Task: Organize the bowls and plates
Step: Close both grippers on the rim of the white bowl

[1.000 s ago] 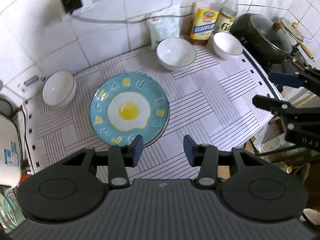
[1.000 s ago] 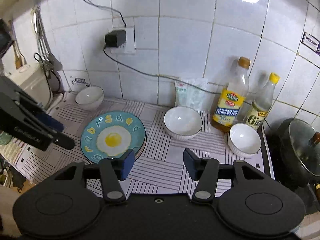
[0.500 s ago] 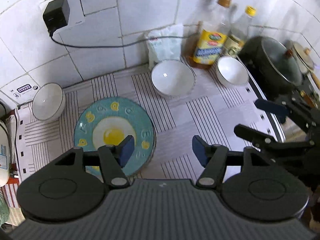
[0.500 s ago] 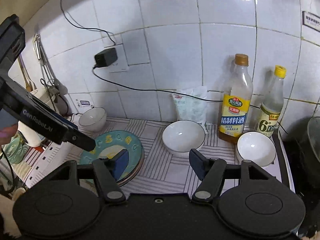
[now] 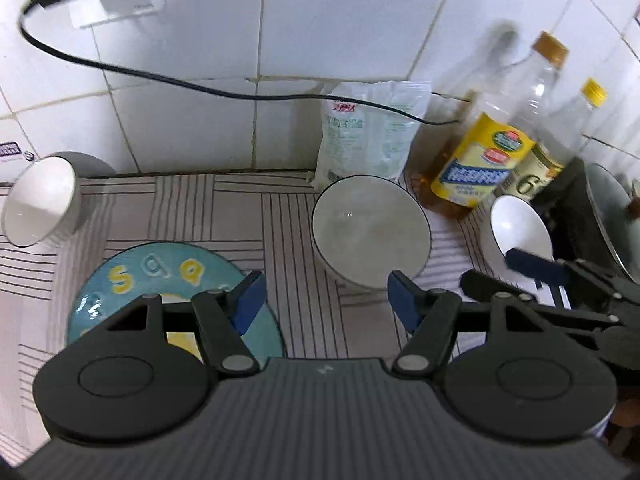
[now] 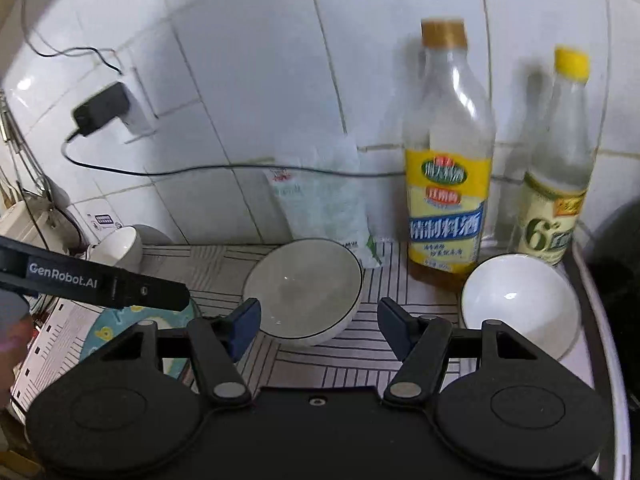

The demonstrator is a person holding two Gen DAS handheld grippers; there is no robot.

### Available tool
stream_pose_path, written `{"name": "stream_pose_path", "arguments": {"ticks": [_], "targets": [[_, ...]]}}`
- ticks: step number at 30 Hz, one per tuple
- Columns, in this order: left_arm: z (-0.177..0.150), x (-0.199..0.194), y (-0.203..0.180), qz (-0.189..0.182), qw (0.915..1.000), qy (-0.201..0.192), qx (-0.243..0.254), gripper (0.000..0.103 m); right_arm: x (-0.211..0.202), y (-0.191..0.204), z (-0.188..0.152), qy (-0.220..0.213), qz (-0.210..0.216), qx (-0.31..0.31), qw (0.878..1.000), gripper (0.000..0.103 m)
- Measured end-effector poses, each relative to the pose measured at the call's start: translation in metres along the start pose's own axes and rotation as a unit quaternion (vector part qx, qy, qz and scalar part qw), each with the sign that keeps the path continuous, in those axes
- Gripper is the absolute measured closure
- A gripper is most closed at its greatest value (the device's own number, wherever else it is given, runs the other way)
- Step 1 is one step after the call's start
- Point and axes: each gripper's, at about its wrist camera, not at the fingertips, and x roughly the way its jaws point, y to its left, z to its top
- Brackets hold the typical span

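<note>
Both grippers stood open and empty above the counter [image 5: 320, 332]. Left gripper [image 5: 326, 298] had just widened; the middle bowl [image 5: 370, 232] sat just ahead, the egg-print plate [image 5: 132, 276] under its left finger. Right gripper [image 6: 318, 320], slightly narrowed, faced the same bowl [image 6: 304, 292], another bowl [image 6: 520, 300] to its right.

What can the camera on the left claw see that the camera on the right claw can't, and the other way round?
Only the left view shows the lidded pot at the far right and most of the egg-patterned plate. Only the right view shows a hand at the left edge. Both show the middle bowl, the two bottles, and the wall bowl. The left claw and right claw are open and empty.
</note>
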Motion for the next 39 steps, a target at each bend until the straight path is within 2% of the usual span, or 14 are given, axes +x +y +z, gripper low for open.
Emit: {"name": "stream_pose_path", "arguments": {"ticks": [5, 9, 11, 15, 17, 19, 23, 25, 28, 31, 39], "targets": [[0.003, 0.035, 0.002, 0.008, 0.9997, 0.009, -0.020, 0.036, 0.041, -0.012, -0.005, 0.023, 0.004, 0.018, 1.000, 0.040], [0.004, 0.058, 0.003, 0.021, 0.9994, 0.014, -0.022, 0.036, 0.068, -0.018, -0.006, 0.041, -0.001, 0.030, 0.999, 0.048], [0.005, 0.068, 0.003, 0.023, 0.9992, 0.019, -0.024, 0.036, 0.076, -0.020, -0.007, 0.049, 0.001, 0.036, 0.998, 0.053], [0.005, 0.080, -0.001, 0.031, 0.9990, 0.026, -0.020, 0.038, 0.086, -0.020, -0.009, 0.058, -0.006, 0.037, 0.998, 0.069], [0.004, 0.084, -0.004, 0.031, 0.9989, 0.029, -0.020, 0.043, 0.086, -0.021, -0.010, 0.055, -0.002, 0.046, 0.997, 0.072], [0.003, 0.088, -0.005, 0.027, 0.9986, 0.040, -0.024, 0.057, 0.085, -0.024, -0.010, 0.056, -0.003, 0.057, 0.997, 0.075], [-0.001, 0.094, -0.004, 0.018, 0.9979, 0.049, -0.038, 0.073, 0.091, -0.032, -0.012, 0.070, -0.005, 0.081, 0.994, 0.081], [-0.002, 0.095, -0.004, 0.006, 0.9973, 0.055, -0.048, 0.087, 0.094, -0.034, -0.013, 0.074, -0.003, 0.088, 0.993, 0.083], [-0.003, 0.093, -0.009, 0.008, 0.9969, 0.060, -0.050, 0.088, 0.093, -0.034, -0.012, 0.080, -0.006, 0.099, 0.992, 0.084], [-0.005, 0.086, -0.010, 0.009, 0.9964, 0.067, -0.052, 0.088, 0.089, -0.038, -0.012, 0.083, 0.010, 0.123, 0.989, 0.084], [-0.018, 0.054, -0.013, -0.005, 0.9951, 0.089, -0.044, 0.087, 0.048, -0.022, -0.015, 0.074, 0.014, 0.114, 0.991, 0.084]]}}
